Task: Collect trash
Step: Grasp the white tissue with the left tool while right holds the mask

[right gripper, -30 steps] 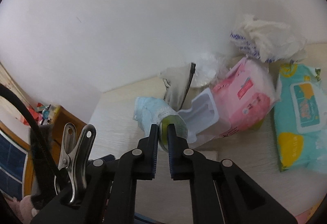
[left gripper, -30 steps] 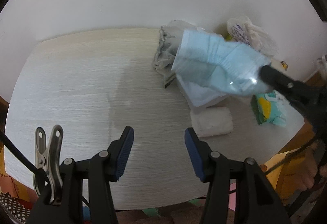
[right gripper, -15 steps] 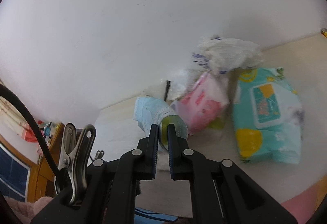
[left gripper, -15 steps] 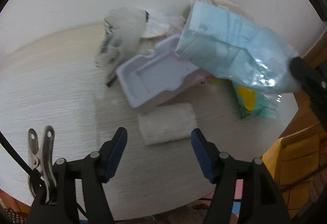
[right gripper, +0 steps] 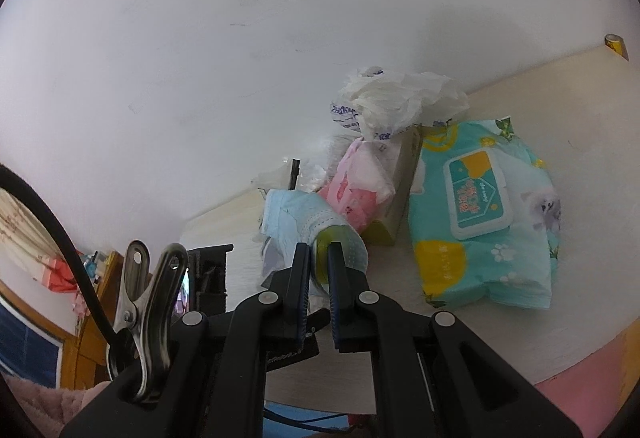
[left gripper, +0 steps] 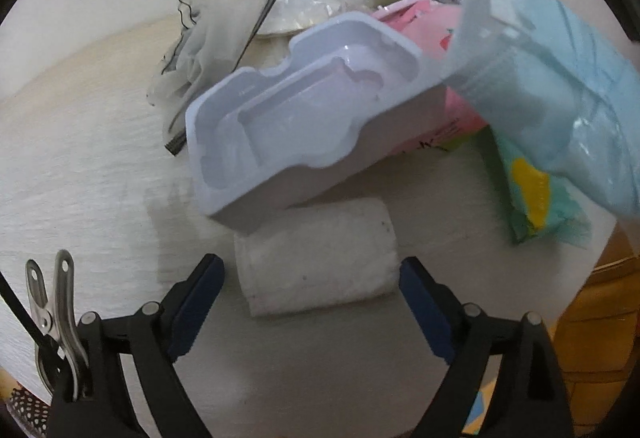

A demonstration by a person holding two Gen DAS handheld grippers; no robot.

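A white paper roll (left gripper: 320, 238) lies on the pale table (left gripper: 80, 178), in front of a heap of trash. My left gripper (left gripper: 310, 264) points steeply down over it. Its jaws are opening and stand on either side of the roll without pressing it. My right gripper (right gripper: 319, 250) is shut on a light blue pack of face masks (right gripper: 296, 218). It holds the pack above the heap, and the same pack (left gripper: 552, 78) hangs at the right of the left wrist view.
The heap holds a white plastic tray (left gripper: 304, 118), a pink tissue pack (left gripper: 432, 26), a teal wipes pack (right gripper: 480, 214), a grey bag (left gripper: 208, 38) and a crumpled white bag (right gripper: 400, 98). A white wall stands behind it. The table's edge runs close on the right, with wooden furniture (left gripper: 592, 318) beyond.
My left gripper has come down and in toward the heap, its jaws spreading wide around the white roll. The right gripper has carried the mask pack sideways, still shut on it.
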